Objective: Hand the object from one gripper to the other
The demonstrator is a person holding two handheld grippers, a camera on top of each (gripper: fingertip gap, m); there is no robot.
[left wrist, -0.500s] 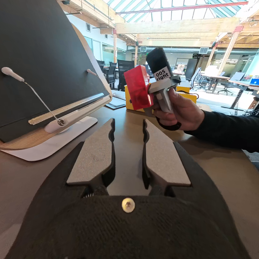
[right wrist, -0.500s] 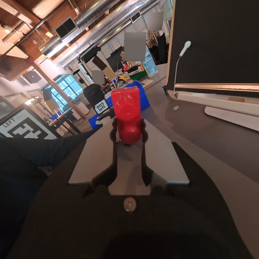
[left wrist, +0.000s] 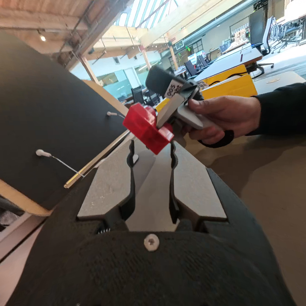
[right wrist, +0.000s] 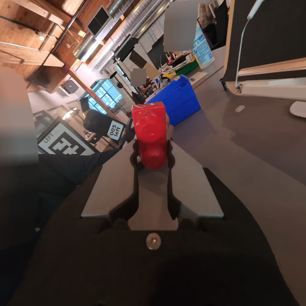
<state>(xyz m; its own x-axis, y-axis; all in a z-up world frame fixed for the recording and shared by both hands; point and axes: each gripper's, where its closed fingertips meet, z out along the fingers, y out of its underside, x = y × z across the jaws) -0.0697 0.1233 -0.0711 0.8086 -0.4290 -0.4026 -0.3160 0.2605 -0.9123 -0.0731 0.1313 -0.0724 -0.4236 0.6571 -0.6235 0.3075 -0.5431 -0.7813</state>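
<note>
The object is a red plastic piece (right wrist: 149, 130) with a square block end and a rounded end. My right gripper (right wrist: 152, 149) is shut on its rounded end and holds it in the air above the table. In the left wrist view the red piece (left wrist: 145, 129) hangs tilted just past my left gripper's (left wrist: 151, 145) tips, its lower corner between them but not touching. My left gripper is open and empty. The right gripper (left wrist: 163, 123), held by a hand (left wrist: 223, 115), shows there too. The left gripper's body (right wrist: 106, 125) shows behind the piece in the right wrist view.
A black slanted board on a wood and white stand (left wrist: 49, 115) with white-tipped wire clips stands close on the left. A yellow box (left wrist: 230, 87) sits behind the hand. A blue bin (right wrist: 178, 102) stands on the brown table (right wrist: 248, 149).
Both grippers have tilted and come closer together. The red piece now sits right at my left gripper's tips, where before it was well ahead of them. The right grip is unchanged.
</note>
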